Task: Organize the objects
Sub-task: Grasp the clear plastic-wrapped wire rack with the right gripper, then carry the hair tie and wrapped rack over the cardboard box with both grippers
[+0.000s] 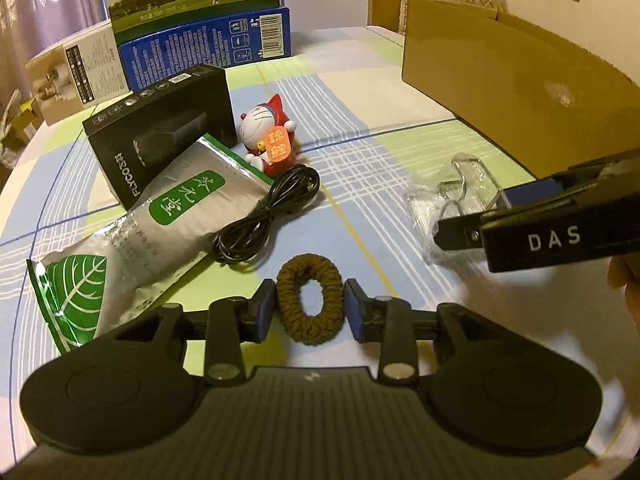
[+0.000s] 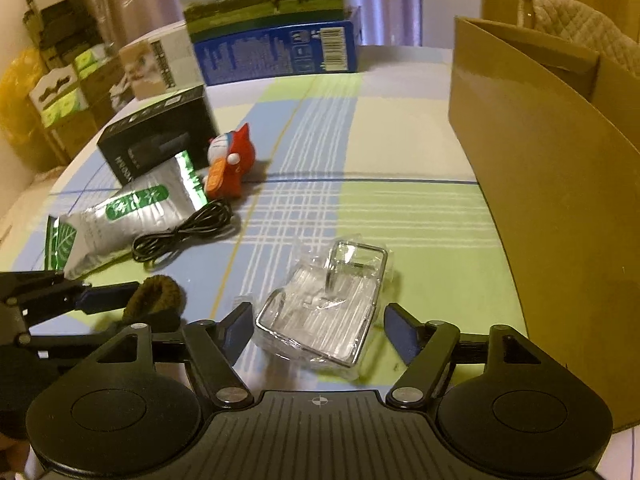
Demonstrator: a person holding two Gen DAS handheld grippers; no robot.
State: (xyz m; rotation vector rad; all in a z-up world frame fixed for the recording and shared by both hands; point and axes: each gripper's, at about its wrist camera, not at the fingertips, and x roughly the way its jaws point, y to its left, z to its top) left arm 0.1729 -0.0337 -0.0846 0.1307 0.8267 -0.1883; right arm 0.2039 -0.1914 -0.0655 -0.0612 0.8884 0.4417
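Observation:
A brown hair tie (image 1: 310, 300) lies on the plaid tablecloth, squeezed into an oval between the blue pads of my left gripper (image 1: 308, 304), which is shut on it. The right wrist view shows the same hair tie (image 2: 156, 294) held in the left gripper (image 2: 132, 312). A clear plastic packet with a metal wire frame inside (image 2: 324, 312) lies between the spread fingers of my right gripper (image 2: 320, 332), which is open, with gaps on both sides. In the left wrist view the right gripper (image 1: 472, 216) reaches in over the packet (image 1: 452, 200).
A big open cardboard box (image 1: 520, 92) stands at the right. To the left lie a coiled black cable (image 1: 268, 216), a silver-green pouch (image 1: 152, 232), a black box (image 1: 160, 132) and a red cat figurine (image 1: 270, 136). Blue (image 1: 208, 44) and white (image 1: 72, 76) boxes stand behind.

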